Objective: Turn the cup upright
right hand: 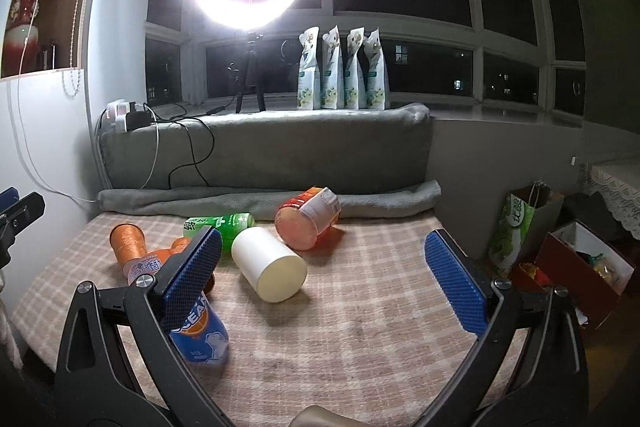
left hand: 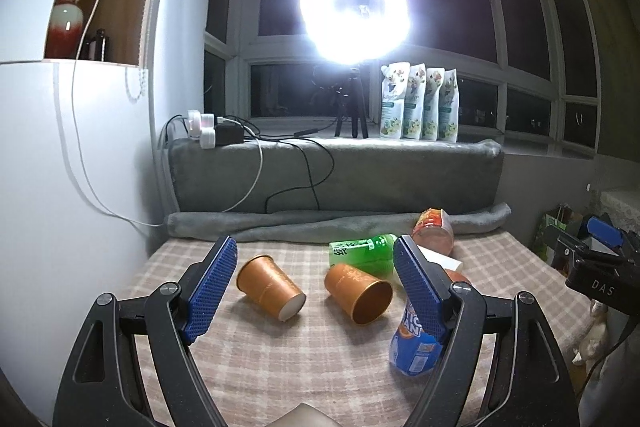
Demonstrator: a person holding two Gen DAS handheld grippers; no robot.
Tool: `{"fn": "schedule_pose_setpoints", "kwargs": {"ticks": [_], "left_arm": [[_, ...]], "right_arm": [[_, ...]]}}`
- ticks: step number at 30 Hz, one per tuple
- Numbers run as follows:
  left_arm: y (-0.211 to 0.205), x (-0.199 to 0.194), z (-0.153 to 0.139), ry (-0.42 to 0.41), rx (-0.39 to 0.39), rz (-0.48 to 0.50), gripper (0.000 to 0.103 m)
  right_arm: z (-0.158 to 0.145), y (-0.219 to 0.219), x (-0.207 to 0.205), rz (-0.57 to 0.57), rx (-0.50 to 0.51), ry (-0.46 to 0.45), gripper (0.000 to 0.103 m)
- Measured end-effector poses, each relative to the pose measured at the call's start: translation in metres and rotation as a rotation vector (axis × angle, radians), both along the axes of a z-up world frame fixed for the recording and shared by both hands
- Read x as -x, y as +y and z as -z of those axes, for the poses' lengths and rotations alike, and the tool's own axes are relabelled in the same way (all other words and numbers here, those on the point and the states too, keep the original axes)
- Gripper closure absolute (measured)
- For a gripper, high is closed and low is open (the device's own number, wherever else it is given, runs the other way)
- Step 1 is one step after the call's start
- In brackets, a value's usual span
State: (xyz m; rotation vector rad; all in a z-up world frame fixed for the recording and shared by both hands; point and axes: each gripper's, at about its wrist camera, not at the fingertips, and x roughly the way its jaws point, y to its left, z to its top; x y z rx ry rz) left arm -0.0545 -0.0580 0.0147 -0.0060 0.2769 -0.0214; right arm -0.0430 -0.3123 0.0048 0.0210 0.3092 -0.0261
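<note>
Two orange paper cups lie on their sides on the checked cloth: one [left hand: 271, 284] left of centre with its base toward me, one [left hand: 359, 293] to its right with its open mouth toward me. My left gripper [left hand: 316, 291] is open, with both cups showing between its blue pads. A white cup [right hand: 269, 264] lies on its side in the right wrist view. My right gripper [right hand: 320, 275] is open and empty, with the white cup between its pads and beyond them. One orange cup [right hand: 129, 239] shows at the left there.
A green bottle [left hand: 362, 251], a red-orange jar [right hand: 307, 218] and a blue drink bottle [left hand: 414, 343] lie on the cloth. A rolled grey blanket [left hand: 320, 219] lines the far edge. A ring light on a tripod [left hand: 354, 11] and several pouches [left hand: 420, 103] stand on the sill. Boxes and a bag [right hand: 516, 227] sit right of the table.
</note>
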Motion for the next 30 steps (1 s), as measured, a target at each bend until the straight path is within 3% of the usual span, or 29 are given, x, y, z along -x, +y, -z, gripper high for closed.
{"fn": "schedule_pose_setpoints", "kwargs": {"ticks": [30], "left_arm": [[0.0036,-0.0047,0.0060,0.053,0.037,-0.003,0.023]], "right_arm": [[-0.0001,0.0000,-0.0003,0.016,0.010,-0.005,0.000]]}}
